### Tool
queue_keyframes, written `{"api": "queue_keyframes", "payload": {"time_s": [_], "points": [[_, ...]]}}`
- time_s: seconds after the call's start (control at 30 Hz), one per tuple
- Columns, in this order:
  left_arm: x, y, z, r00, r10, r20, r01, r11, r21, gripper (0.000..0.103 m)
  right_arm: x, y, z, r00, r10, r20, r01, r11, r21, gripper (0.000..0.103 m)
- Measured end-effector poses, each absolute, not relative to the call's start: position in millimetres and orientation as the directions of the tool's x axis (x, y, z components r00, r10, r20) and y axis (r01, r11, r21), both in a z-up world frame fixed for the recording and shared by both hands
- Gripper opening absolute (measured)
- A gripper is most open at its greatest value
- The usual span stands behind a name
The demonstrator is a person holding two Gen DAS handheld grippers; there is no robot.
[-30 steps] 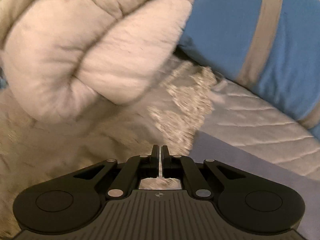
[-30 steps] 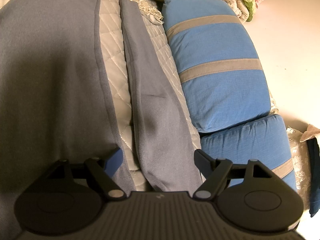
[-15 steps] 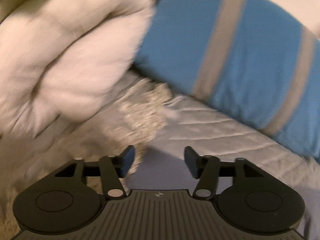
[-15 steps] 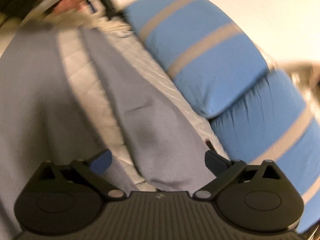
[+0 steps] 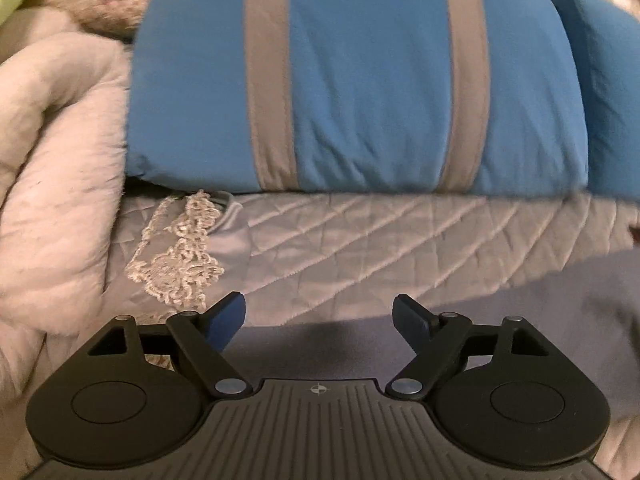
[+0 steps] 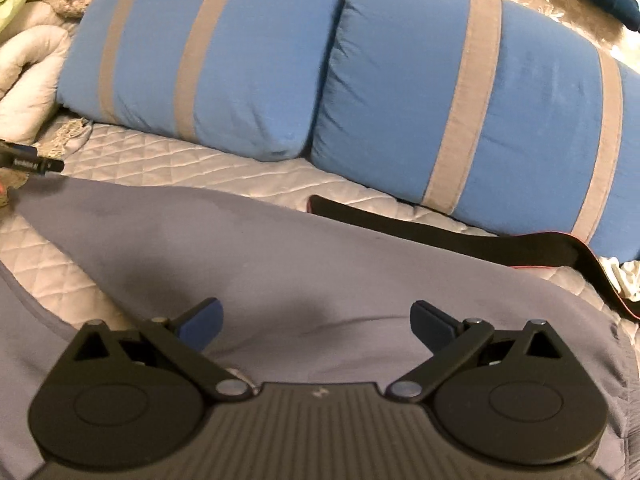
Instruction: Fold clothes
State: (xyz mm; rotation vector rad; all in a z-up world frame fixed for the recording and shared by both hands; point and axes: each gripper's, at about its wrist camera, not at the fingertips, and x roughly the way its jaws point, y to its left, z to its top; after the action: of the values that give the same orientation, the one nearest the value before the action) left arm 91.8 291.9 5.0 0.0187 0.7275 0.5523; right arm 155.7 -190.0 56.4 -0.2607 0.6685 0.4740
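Observation:
A grey-blue garment (image 6: 280, 264) lies spread flat on the quilted bed cover (image 6: 168, 160). In the right wrist view one long part of it runs from left to right under my right gripper (image 6: 316, 322), which is open and empty just above the cloth. In the left wrist view the garment's edge (image 5: 500, 300) lies under my left gripper (image 5: 319, 314), which is open and empty. The tip of the left gripper shows at the left edge of the right wrist view (image 6: 32, 164).
Two blue pillows with grey stripes (image 6: 224, 60) (image 6: 500, 100) line the far side of the bed. A fluffy white blanket (image 5: 52, 168) is bunched at the left, beside lace trim (image 5: 180, 256). A dark strip of cloth (image 6: 440, 236) lies below the right pillow.
My left gripper has opened, letting go of the cloth, and swung right toward the pillows. My right gripper has turned from looking along the bed to facing the pillows, staying open.

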Motion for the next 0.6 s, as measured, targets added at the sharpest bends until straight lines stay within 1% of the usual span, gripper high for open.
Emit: {"api": "queue_keyframes", "payload": {"time_s": [0.07, 0.2, 0.27, 0.33, 0.43, 0.5, 0.53, 0.57, 0.6], "points": [[96, 291, -2, 0.610, 0.456, -0.648, -0.399, 0.883, 0.246, 0.080, 159, -195, 56, 0.672, 0.352, -0.652, -0.512, 0.856, -0.065, 0.103], [99, 295, -13, 0.630, 0.315, -0.710, -0.138, 0.945, 0.296, 0.080, 164, -212, 60, 0.660, 0.393, -0.640, -0.538, 0.842, -0.038, 0.103], [100, 306, -21, 0.616, 0.307, -0.725, -0.122, 0.947, 0.297, 0.080, 167, -223, 62, 0.660, 0.416, -0.625, -0.549, 0.835, -0.024, 0.103], [102, 320, -25, 0.602, 0.272, -0.750, -0.116, 0.960, 0.256, 0.080, 172, -237, 65, 0.656, 0.439, -0.614, -0.561, 0.828, -0.007, 0.103], [107, 338, -27, 0.609, 0.235, -0.758, -0.099, 0.970, 0.222, 0.080, 180, -262, 71, 0.650, 0.466, -0.600, -0.571, 0.820, 0.018, 0.103], [114, 351, -29, 0.582, 0.184, -0.792, -0.089, 0.983, 0.163, 0.080, 185, -282, 75, 0.645, 0.481, -0.593, -0.575, 0.817, 0.037, 0.103], [117, 355, -30, 0.570, 0.154, -0.807, -0.084, 0.988, 0.129, 0.078, 187, -292, 77, 0.640, 0.491, -0.592, -0.582, 0.812, 0.044, 0.103], [118, 359, -29, 0.563, 0.124, -0.817, -0.079, 0.992, 0.096, 0.068, 190, -303, 78, 0.637, 0.494, -0.592, -0.587, 0.808, 0.043, 0.103], [119, 362, -29, 0.557, 0.099, -0.824, -0.072, 0.995, 0.071, 0.063, 192, -314, 80, 0.641, 0.481, -0.598, -0.585, 0.811, 0.025, 0.103]]}}
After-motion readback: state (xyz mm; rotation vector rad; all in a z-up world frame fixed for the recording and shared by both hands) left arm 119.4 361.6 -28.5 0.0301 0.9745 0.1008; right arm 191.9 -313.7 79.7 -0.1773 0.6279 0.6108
